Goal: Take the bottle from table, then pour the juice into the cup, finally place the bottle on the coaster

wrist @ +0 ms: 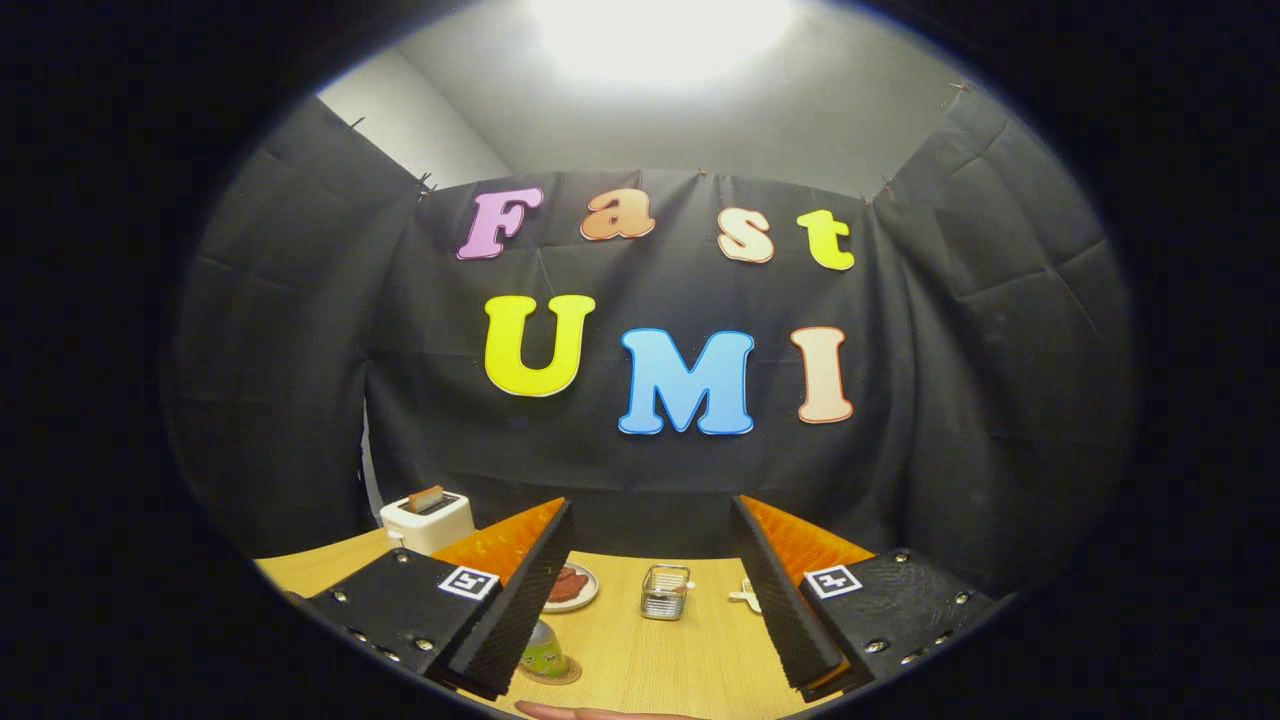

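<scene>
Gripper (650, 545) wide open, holding nothing; on table (640, 660): one bottle (543, 652) on coaster (556, 675), one toaster (428, 518)

Forward along fingers (810, 590), above table (640, 650)

A pale wood-grain surface (650, 660) stretches back to the black cloth wall. At the far left, about ten o'clock, a white toaster (428, 520) stands with a slice poking out of its slot. Nearer the middle, a small plate (572, 588) holds something reddish. At twelve o'clock a little wire basket (665, 592) sits on its own, well apart from the plate. Just to the right of it, a small pale object (745, 595) is half hidden. Close in, around seven o'clock, a green bottle (543, 655) stands on a round brown coaster (555, 674).

The open jaws hang above the surface, gripping nothing.
</scene>
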`<state>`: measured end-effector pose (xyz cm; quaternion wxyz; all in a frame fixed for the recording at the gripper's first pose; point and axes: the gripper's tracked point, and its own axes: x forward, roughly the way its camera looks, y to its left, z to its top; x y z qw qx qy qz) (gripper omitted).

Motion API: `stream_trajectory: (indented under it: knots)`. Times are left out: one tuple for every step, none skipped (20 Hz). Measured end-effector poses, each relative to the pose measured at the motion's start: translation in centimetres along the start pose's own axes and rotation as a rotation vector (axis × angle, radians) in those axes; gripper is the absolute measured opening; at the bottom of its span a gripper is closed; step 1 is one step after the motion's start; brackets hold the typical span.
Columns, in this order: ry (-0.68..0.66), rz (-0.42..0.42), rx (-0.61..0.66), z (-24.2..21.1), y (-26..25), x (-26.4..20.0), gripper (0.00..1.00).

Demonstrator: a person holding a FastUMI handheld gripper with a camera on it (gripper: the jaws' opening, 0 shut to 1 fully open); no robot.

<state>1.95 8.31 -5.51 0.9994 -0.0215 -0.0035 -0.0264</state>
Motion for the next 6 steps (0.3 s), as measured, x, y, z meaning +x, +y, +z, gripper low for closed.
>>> stream_trajectory:
  knots:
    - [0.005,-0.004,-0.006,0.1,-0.5,-0.2,0.95]
    - [0.007,-0.001,-0.008,0.1,-0.9,-0.4,0.96]
    - [0.008,0.001,-0.004,0.2,-1.0,-0.8,0.96]
    - [0.008,0.005,0.001,0.2,-1.2,-0.9,0.96]
    - [0.011,0.009,0.003,0.1,-1.4,-1.1,0.96]
    - [0.016,0.008,0.001,0.0,-1.8,-1.3,0.96]
